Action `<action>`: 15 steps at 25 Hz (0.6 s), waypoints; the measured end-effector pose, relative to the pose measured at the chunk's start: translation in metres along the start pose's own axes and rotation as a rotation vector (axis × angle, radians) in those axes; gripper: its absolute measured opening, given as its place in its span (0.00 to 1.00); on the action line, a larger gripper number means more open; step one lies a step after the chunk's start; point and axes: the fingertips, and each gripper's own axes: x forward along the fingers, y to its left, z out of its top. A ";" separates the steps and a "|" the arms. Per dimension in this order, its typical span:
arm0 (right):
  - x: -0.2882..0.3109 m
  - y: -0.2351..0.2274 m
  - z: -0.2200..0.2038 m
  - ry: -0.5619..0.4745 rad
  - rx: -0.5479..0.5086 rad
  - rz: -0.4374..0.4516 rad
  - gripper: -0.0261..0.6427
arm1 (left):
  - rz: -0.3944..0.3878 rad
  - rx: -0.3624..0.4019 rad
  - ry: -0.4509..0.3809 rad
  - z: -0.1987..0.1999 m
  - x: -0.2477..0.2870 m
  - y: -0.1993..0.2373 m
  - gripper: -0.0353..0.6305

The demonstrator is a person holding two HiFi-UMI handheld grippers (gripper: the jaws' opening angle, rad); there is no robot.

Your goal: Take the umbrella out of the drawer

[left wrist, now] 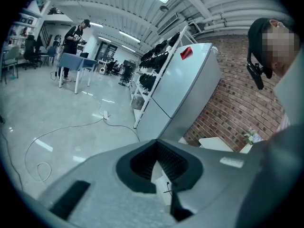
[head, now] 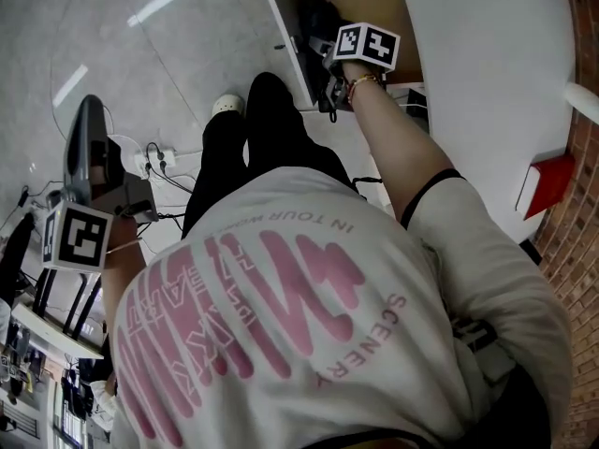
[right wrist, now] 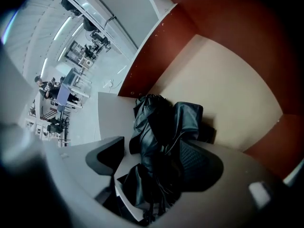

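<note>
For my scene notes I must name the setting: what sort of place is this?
Probably a large indoor lab or workshop hall: a wide polished floor with loose cables, a tall rack of dark gear beside a white refrigerator, and people at tables far back.

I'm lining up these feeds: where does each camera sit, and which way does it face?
Head view: on the person's head, facing steeply down; shows their shirt, legs and both arms holding grippers.
Left gripper view: on the left gripper, facing across a hall toward a white fridge; its shut fingers show.
Right gripper view: on the right gripper, facing into the drawer; its open fingers flank the umbrella.
Shared: head and right gripper views both show drawer and umbrella.
</note>
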 end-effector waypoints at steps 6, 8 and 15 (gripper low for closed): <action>0.026 -0.008 0.002 0.033 -0.003 -0.014 0.61 | 0.050 -0.014 0.013 -0.018 -0.009 0.016 0.06; 0.030 -0.007 0.003 0.033 0.045 -0.007 0.60 | 0.062 -0.016 0.012 -0.020 -0.012 0.021 0.06; 0.041 -0.006 0.004 0.031 0.110 -0.031 0.60 | 0.067 -0.029 0.017 -0.023 -0.011 0.023 0.06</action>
